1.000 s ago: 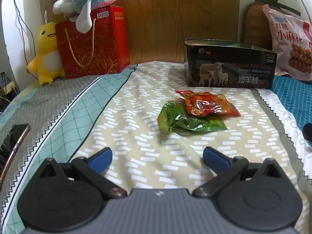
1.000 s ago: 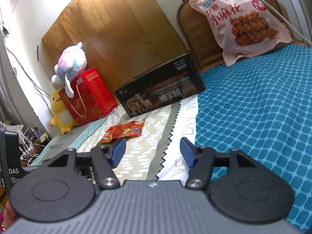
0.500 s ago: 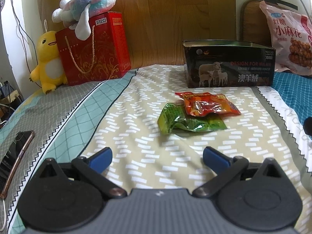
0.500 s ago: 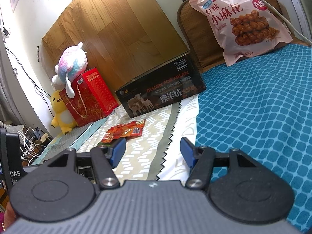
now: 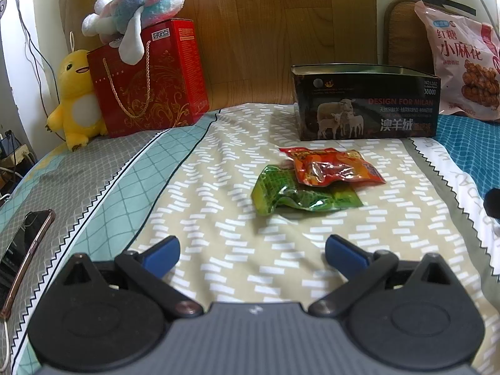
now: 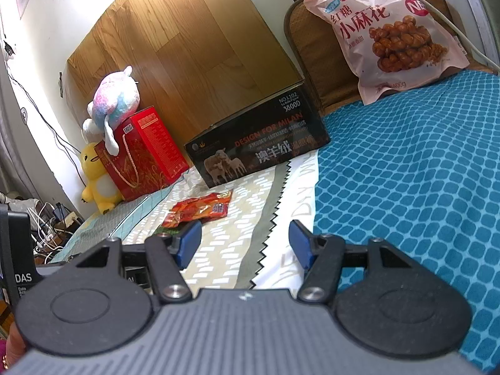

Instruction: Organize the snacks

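Observation:
A red snack packet (image 5: 336, 166) lies on the bed, overlapping a green snack packet (image 5: 290, 194) in front of it. Behind them stands an open black box with sheep printed on it (image 5: 365, 103). My left gripper (image 5: 252, 250) is open and empty, a short way in front of the packets. My right gripper (image 6: 244, 240) is open and empty, to the right of the packets; the red packet (image 6: 201, 208) and the black box (image 6: 256, 147) show ahead on its left. A large pink bag of twisted snacks (image 6: 387, 31) leans at the head of the bed.
A red gift bag (image 5: 147, 81) with a pink plush toy (image 5: 140, 3) on top and a yellow plush toy (image 5: 76, 93) stand at the back left. A phone (image 5: 18, 250) lies at the left edge of the bed. A wooden board (image 5: 281, 31) stands behind the box.
My left gripper's view has tilted slightly, so the packets and box sit a little lower and the phone shows more. The right gripper has barely moved. Both stay open.

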`<state>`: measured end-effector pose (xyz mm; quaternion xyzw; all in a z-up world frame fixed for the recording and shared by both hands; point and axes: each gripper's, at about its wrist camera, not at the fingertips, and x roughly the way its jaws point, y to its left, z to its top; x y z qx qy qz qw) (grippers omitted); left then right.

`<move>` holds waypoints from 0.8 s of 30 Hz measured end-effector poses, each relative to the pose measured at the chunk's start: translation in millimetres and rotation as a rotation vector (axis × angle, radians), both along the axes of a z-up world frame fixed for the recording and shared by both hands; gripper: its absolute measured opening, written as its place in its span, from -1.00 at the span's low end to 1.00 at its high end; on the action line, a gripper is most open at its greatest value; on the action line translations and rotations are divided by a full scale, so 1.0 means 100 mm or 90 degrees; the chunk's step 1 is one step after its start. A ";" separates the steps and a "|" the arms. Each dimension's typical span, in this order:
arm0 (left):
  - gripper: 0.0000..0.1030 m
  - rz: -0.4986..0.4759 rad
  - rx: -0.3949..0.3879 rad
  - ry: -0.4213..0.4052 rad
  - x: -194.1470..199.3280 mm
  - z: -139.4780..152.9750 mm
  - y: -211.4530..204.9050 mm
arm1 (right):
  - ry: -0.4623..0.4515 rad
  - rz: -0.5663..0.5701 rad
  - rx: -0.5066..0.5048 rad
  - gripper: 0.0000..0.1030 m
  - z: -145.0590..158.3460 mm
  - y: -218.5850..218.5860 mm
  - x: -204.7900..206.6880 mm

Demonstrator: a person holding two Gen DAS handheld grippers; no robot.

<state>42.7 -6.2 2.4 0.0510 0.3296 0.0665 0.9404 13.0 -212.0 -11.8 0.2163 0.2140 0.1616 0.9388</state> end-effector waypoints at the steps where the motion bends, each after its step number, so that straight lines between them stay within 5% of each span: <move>1: 0.99 -0.002 0.000 0.000 0.01 0.00 0.00 | 0.000 0.000 0.000 0.25 0.00 0.00 0.00; 24: 0.99 -0.004 0.002 -0.002 0.01 -0.01 0.00 | 0.000 0.000 0.000 0.25 0.00 0.00 -0.01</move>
